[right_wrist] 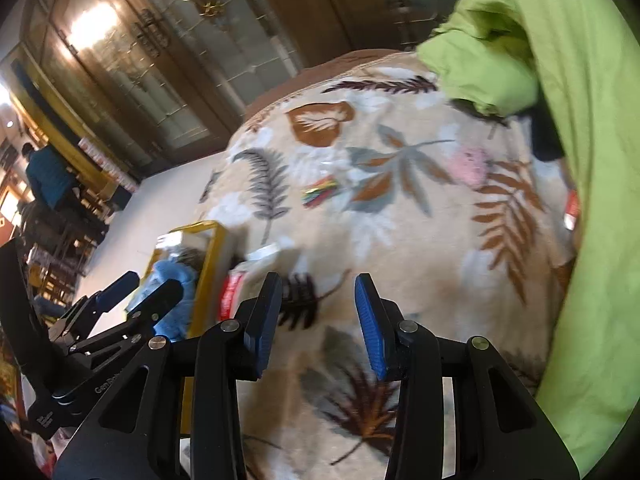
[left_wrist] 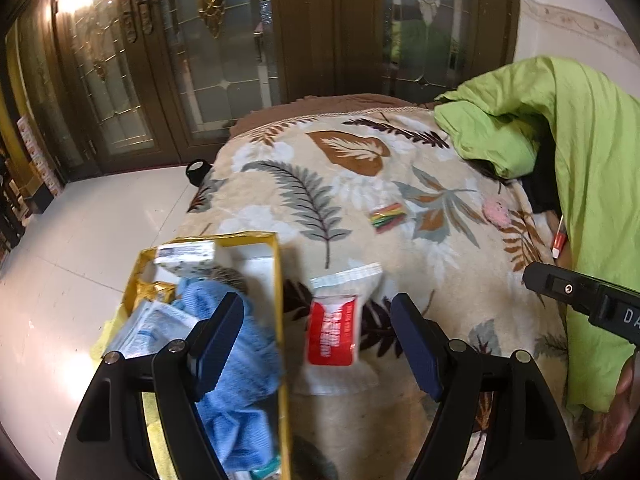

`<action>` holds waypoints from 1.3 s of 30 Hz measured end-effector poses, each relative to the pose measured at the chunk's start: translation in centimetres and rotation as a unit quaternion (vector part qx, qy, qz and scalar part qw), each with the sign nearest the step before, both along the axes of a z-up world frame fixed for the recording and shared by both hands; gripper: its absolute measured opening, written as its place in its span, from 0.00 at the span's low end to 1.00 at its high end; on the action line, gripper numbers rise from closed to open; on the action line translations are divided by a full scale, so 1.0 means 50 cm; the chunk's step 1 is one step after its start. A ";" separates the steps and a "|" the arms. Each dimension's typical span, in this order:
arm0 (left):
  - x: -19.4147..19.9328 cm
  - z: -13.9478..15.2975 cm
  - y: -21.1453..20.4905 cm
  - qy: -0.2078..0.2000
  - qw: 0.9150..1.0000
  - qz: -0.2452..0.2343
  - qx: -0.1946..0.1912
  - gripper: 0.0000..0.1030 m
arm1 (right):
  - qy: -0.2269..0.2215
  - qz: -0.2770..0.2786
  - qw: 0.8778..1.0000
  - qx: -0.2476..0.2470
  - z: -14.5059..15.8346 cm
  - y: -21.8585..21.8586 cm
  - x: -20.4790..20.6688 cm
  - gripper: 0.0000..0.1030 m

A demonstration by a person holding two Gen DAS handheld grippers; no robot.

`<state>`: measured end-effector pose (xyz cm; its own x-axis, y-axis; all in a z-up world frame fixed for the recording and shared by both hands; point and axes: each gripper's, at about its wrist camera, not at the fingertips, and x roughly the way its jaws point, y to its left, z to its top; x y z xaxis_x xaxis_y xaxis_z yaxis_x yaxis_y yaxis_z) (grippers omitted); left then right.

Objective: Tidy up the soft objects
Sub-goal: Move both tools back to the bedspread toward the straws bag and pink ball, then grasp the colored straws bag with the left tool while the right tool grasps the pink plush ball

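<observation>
A yellow box [left_wrist: 280, 280] stands at the bed's left edge and holds a blue cloth [left_wrist: 240, 360], packets and a white carton. A red and white packet [left_wrist: 332, 336] lies on the leaf-print blanket [left_wrist: 360, 184] right of the box. My left gripper [left_wrist: 316, 340] is open, its fingers either side of the packet and above it. A small rainbow-coloured bundle [left_wrist: 387, 216] and a pink puff [left_wrist: 496, 212] lie farther back. My right gripper [right_wrist: 318, 320] is open and empty above the blanket. The box [right_wrist: 208, 264], bundle [right_wrist: 320, 192] and puff [right_wrist: 468, 168] also show in the right wrist view.
A green quilt [left_wrist: 580, 160] is heaped along the right side of the bed. A red and white item [left_wrist: 559, 240] lies by it. White tiled floor [left_wrist: 80, 240] and dark glass-panelled doors [left_wrist: 160, 60] are to the left and behind. A person [right_wrist: 48, 176] stands far left.
</observation>
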<state>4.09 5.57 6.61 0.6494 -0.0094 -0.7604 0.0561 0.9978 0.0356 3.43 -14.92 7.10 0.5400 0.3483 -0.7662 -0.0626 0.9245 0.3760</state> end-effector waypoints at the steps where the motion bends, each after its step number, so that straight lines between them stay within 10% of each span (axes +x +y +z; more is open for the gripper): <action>1: 0.003 -0.004 -0.005 0.002 1.000 -0.002 0.001 0.74 | 0.002 -0.005 1.000 -0.002 -0.003 -0.011 0.001 0.37; 16: 0.134 -0.056 -0.056 0.067 0.996 -0.057 -0.031 0.74 | 0.045 -0.080 0.996 0.005 -0.063 -0.151 0.061 0.37; 39: 0.347 -0.182 -0.151 0.168 0.960 -0.221 -0.028 0.74 | 0.076 -0.125 0.989 0.015 -0.123 -0.233 0.225 0.42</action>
<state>21.43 -2.00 -2.49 0.2908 -0.2749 -0.9165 0.4744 0.8732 -0.1114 14.66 -26.57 0.93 0.4923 0.2431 -0.8358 0.2252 0.8919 0.3921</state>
